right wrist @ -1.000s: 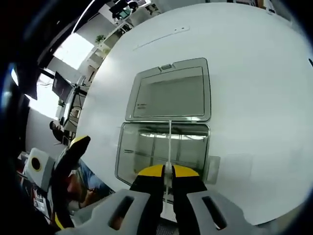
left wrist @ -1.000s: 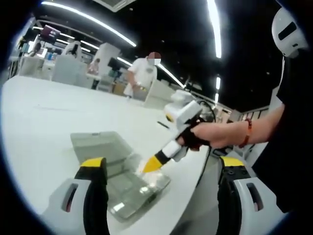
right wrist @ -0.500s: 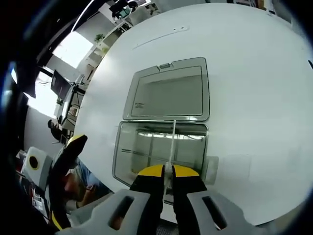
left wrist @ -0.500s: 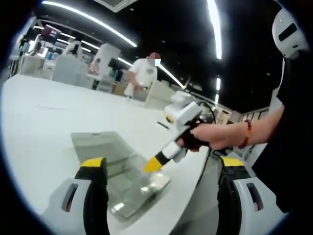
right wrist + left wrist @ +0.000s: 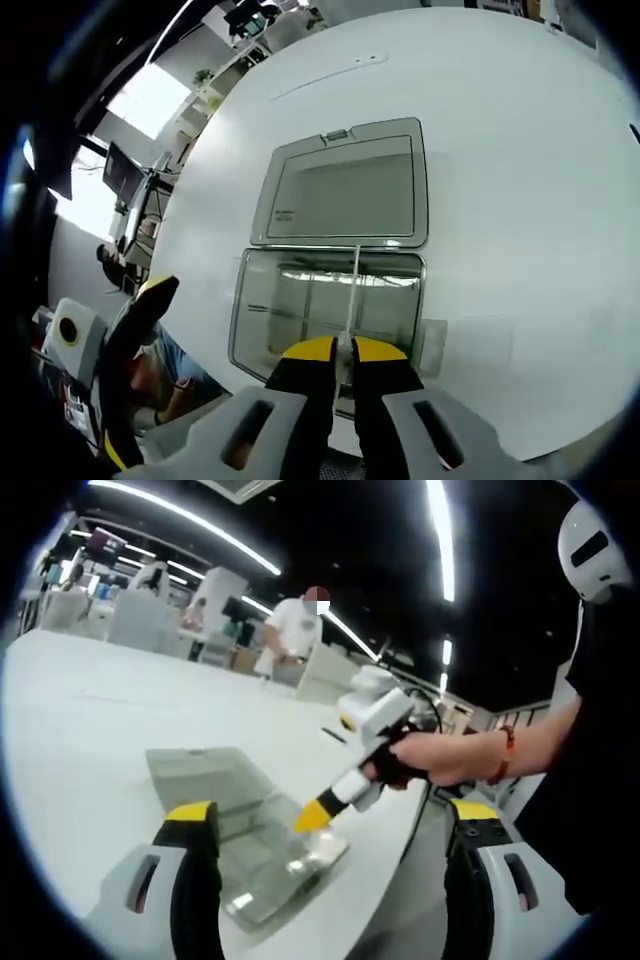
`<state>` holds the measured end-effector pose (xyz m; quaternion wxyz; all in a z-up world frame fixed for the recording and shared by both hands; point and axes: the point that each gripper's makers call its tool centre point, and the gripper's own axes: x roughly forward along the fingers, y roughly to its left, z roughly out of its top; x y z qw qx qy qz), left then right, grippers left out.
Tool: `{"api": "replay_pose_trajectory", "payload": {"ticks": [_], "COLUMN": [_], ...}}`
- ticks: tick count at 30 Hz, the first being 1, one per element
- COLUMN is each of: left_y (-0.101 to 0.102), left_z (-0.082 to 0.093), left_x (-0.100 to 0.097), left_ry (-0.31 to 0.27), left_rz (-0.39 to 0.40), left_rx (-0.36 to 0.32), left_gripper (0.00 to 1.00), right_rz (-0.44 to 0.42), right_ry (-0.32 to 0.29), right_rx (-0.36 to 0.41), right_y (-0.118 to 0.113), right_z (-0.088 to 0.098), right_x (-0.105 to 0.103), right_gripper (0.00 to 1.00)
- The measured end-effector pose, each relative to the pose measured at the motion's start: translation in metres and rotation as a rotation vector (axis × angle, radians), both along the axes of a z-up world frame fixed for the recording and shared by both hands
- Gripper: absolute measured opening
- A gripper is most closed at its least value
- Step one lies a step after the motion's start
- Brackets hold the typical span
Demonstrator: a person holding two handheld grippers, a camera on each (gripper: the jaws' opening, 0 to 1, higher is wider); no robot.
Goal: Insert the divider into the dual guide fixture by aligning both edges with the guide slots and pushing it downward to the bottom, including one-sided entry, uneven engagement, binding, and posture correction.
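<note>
Right claw [image 5: 340,352]: pinched on the divider [image 5: 350,300], lower centre, over the clear box [image 5: 330,300].
Left claw [image 5: 330,825]: wide, holding nothing.

Clear box [image 5: 330,300] with clear lid [image 5: 345,185]; thin clear divider [image 5: 352,290]. Right gripper [image 5: 336,350]: yellow tips, black jaws, pale grey body. Left gripper [image 5: 330,825]: same yellow, black, grey. White table [image 5: 500,150]. Red wristband [image 5: 509,742].

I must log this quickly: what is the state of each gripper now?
Left gripper: open, holding nothing.
Right gripper: shut on the divider over the clear box.
</note>
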<state>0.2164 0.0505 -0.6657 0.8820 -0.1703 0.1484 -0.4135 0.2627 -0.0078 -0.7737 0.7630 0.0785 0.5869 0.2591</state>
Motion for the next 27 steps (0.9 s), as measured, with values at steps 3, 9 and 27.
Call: {"api": "replay_pose_trajectory", "payload": {"ticks": [3, 9, 27], "left_y": [-0.0001, 0.0012, -0.0018], "left_z": [0.0001, 0.0005, -0.0006], "left_x": [0.0002, 0.0006, 0.0010], "left_ry": [0.002, 0.001, 0.007], "left_rz": [0.000, 0.005, -0.006], "left_rx": [-0.002, -0.002, -0.002], "left_gripper": [0.92, 0.92, 0.92], "right_rz": [0.000, 0.006, 0.075], "right_ry": [0.006, 0.007, -0.019], "right_rx": [0.002, -0.002, -0.046], "right_y": [0.0002, 0.0006, 0.0051], "right_z": [-0.0006, -0.0014, -0.0018], "right_x": [-0.0001, -0.0003, 0.0003], "right_gripper": [0.00, 0.00, 0.01]}}
